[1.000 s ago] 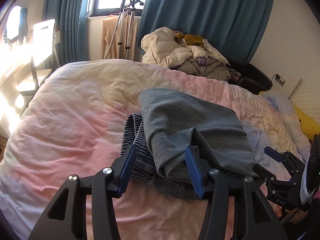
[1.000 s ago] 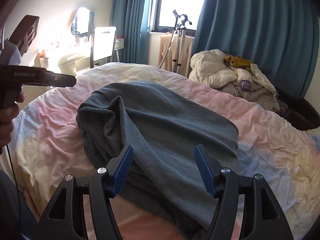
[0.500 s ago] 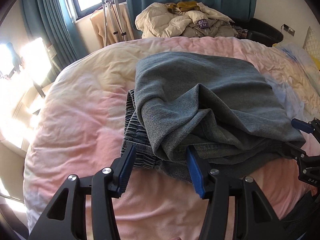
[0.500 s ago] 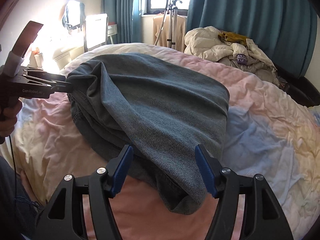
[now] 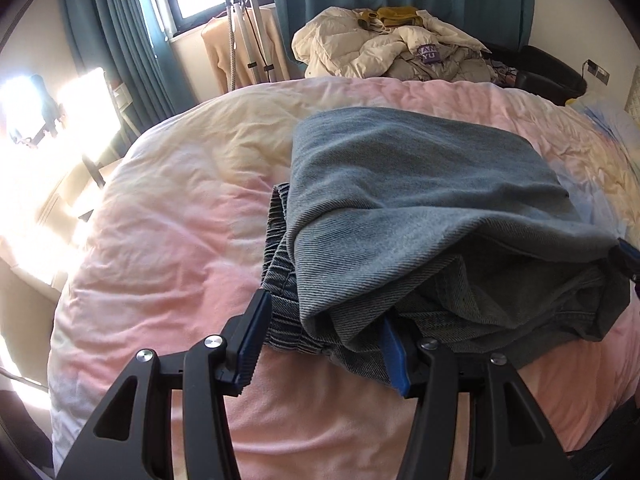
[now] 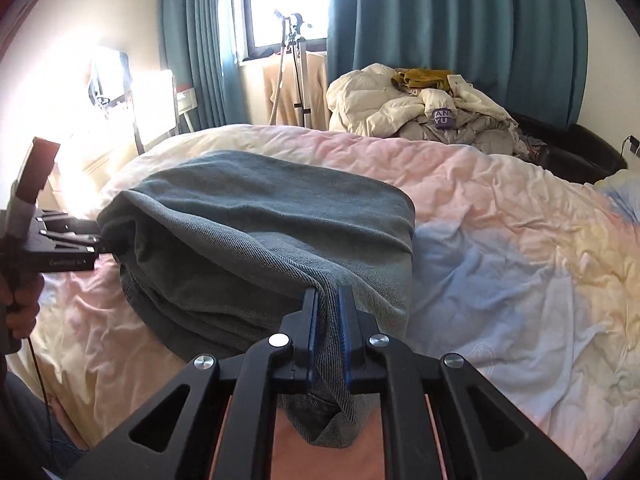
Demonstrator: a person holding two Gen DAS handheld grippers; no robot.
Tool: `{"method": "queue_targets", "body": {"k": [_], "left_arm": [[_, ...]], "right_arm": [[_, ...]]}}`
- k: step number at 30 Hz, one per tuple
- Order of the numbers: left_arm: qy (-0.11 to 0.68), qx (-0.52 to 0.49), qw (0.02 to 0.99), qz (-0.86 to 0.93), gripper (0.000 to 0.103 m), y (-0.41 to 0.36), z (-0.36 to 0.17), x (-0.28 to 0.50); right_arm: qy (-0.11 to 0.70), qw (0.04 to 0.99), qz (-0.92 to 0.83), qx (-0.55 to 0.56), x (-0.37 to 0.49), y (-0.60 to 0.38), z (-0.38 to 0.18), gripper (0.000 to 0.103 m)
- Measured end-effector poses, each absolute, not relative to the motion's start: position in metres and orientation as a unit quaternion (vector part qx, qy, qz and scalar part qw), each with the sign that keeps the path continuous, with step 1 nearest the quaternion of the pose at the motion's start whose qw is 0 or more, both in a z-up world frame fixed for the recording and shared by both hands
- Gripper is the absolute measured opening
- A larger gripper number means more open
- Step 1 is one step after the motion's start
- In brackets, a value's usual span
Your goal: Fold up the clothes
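Observation:
A pair of blue-grey jeans (image 5: 420,184) lies folded over on the pink bedspread (image 5: 168,240); it also shows in the right wrist view (image 6: 256,224). My left gripper (image 5: 324,340) is open, its fingers either side of the jeans' near left corner and elastic waistband. My right gripper (image 6: 329,320) is shut on the near right edge of the top denim layer and holds it slightly raised. In the right wrist view the left gripper (image 6: 92,240) sits at the jeans' left corner. The right gripper's tip (image 5: 628,258) shows at the left wrist view's right edge.
A heap of cream and grey bedding and clothes (image 6: 424,108) lies beyond the far side of the bed. A tripod stand (image 6: 296,64) and a beige garment stand by the window. A chair (image 6: 154,104) and bright desk are at the left. A black seat (image 5: 548,76) sits far right.
My right gripper has closed on the jeans' near right edge; it was open before. The left gripper has stayed open and come closer to the left corner.

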State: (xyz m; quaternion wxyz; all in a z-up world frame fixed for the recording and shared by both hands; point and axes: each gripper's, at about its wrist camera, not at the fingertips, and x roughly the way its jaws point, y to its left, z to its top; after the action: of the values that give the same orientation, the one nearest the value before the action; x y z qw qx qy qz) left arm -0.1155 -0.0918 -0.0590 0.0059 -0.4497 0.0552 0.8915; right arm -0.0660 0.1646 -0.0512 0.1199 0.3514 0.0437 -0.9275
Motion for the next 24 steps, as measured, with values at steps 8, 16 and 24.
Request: {"method": "queue_targets", "body": {"k": [8, 16, 24], "left_arm": [[-0.073, -0.424, -0.035, 0.902, 0.052, -0.119, -0.060, -0.125], [-0.228, -0.353, -0.028, 0.907, 0.026, -0.152, -0.052, -0.122], [-0.278, -0.384, -0.070, 0.878, 0.026, -0.188, -0.092, -0.139]], "right_arm": [[0.131, 0.077, -0.918, 0.367, -0.058, 0.155, -0.085, 0.056], [0.074, 0.080, -0.922, 0.372, -0.056, 0.169, -0.087, 0.025], [0.142, 0.131, -0.903, 0.384, -0.051, 0.138, -0.105, 0.013]]}}
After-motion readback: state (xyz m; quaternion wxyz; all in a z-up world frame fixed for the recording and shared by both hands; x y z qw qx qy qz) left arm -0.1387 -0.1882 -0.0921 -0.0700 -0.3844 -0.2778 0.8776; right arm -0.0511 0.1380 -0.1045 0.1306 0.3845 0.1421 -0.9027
